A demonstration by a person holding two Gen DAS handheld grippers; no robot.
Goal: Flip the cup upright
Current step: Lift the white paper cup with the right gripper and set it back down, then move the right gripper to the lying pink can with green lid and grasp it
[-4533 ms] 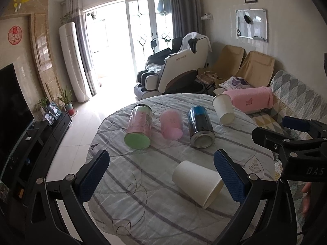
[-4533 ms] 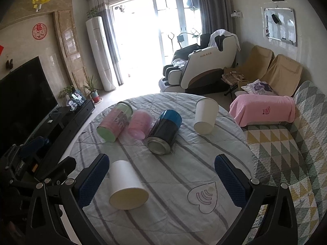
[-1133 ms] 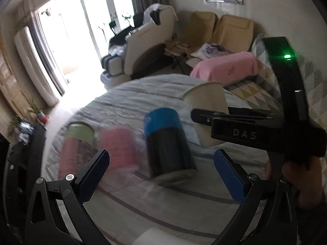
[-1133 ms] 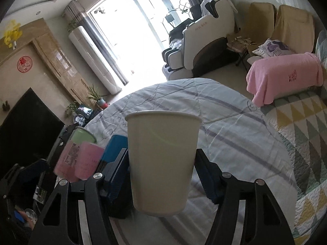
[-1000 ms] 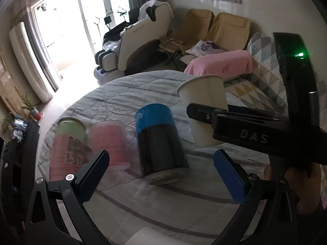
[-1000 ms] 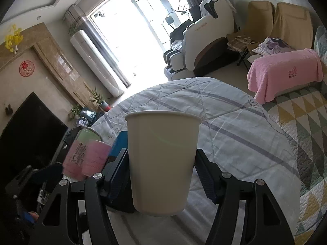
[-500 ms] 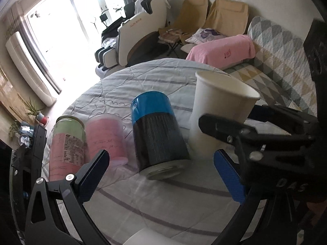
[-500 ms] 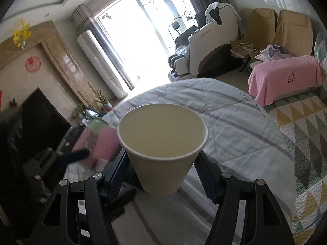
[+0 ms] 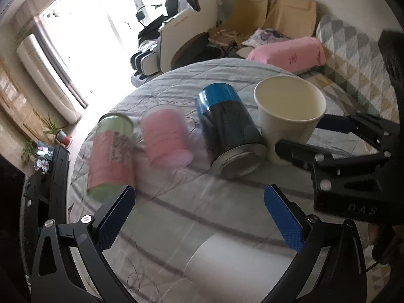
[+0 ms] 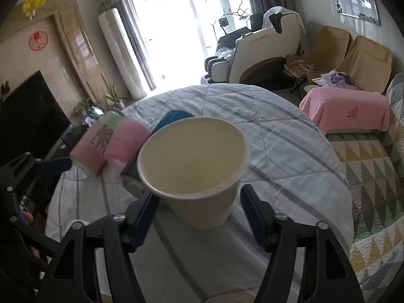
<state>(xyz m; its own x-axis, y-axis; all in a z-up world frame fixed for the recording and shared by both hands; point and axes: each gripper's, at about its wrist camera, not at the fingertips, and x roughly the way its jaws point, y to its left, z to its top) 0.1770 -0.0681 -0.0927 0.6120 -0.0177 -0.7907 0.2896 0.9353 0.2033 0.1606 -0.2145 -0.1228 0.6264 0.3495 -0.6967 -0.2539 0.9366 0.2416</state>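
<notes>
A white paper cup (image 10: 199,176) stands mouth up between the fingers of my right gripper (image 10: 202,212), base on or just above the striped tablecloth. The fingers look slightly apart from its sides, so I cannot tell the grip. The same cup (image 9: 287,121) shows in the left wrist view with the right gripper (image 9: 303,136) around its base. A second white paper cup (image 9: 240,265) lies on its side just in front of my open, empty left gripper (image 9: 199,214).
On the round table (image 9: 176,207) lie a blue-and-black can (image 9: 227,131), a pink cup (image 9: 164,136) and a pink-green can (image 9: 108,156), all on their sides. A sofa with a pink blanket (image 10: 348,111) stands to the right.
The right gripper has turned the white cup from mouth down to mouth up and lowered it to the table beside the blue can. The left gripper has drawn back slightly.
</notes>
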